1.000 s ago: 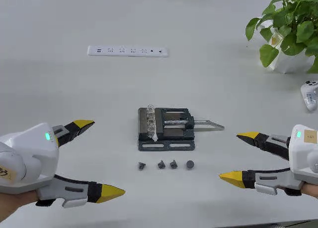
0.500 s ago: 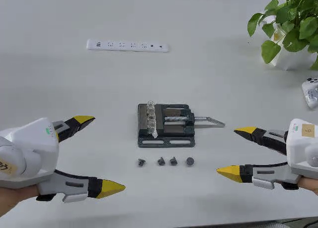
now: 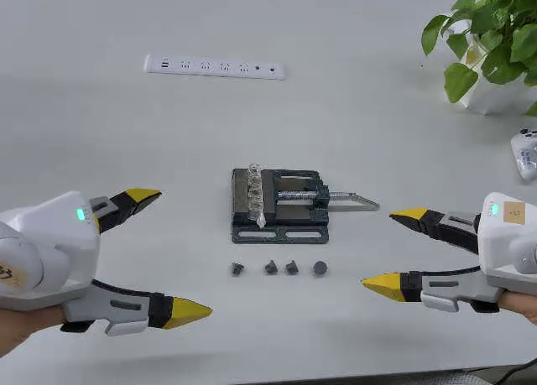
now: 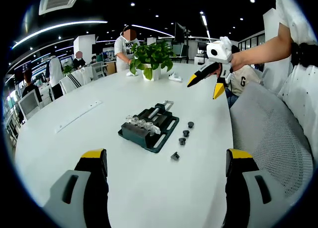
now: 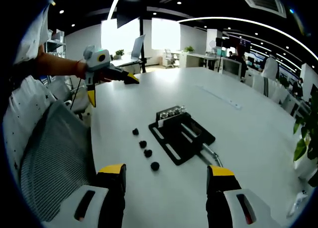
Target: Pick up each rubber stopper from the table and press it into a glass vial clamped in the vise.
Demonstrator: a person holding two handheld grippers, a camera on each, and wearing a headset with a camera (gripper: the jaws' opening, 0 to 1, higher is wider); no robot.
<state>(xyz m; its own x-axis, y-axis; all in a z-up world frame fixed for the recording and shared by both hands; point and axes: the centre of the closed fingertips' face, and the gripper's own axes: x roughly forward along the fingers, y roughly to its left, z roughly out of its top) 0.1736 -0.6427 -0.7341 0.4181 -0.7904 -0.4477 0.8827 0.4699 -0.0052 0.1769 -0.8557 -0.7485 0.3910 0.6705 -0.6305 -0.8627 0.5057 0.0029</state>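
Observation:
A dark vise [image 3: 279,207] [image 4: 149,127] [image 5: 181,134] sits mid-table, clamping a row of clear glass vials [image 3: 254,192] [image 4: 138,122] [image 5: 169,113]. In front of it lies a row of several small grey rubber stoppers [image 3: 278,268] [image 4: 183,136] [image 5: 144,148]. My left gripper [image 3: 168,255] [image 4: 164,161] is open at the near left, clear of the table's objects. At the near right my right gripper [image 3: 403,248] [image 5: 165,174] is also open and holds nothing. Each gripper appears in the other's view: the right one [image 4: 207,84], the left one [image 5: 110,89].
A white power strip [image 3: 214,67] lies at the back of the table. A potted plant [image 3: 491,45] stands at the far right, with a white controller [image 3: 526,154] near it. People stand in the background of the left gripper view.
The head camera has shifted slightly; both grippers stay open and have drifted only a little, the right one a touch toward the vise. The stoppers and vise have not moved.

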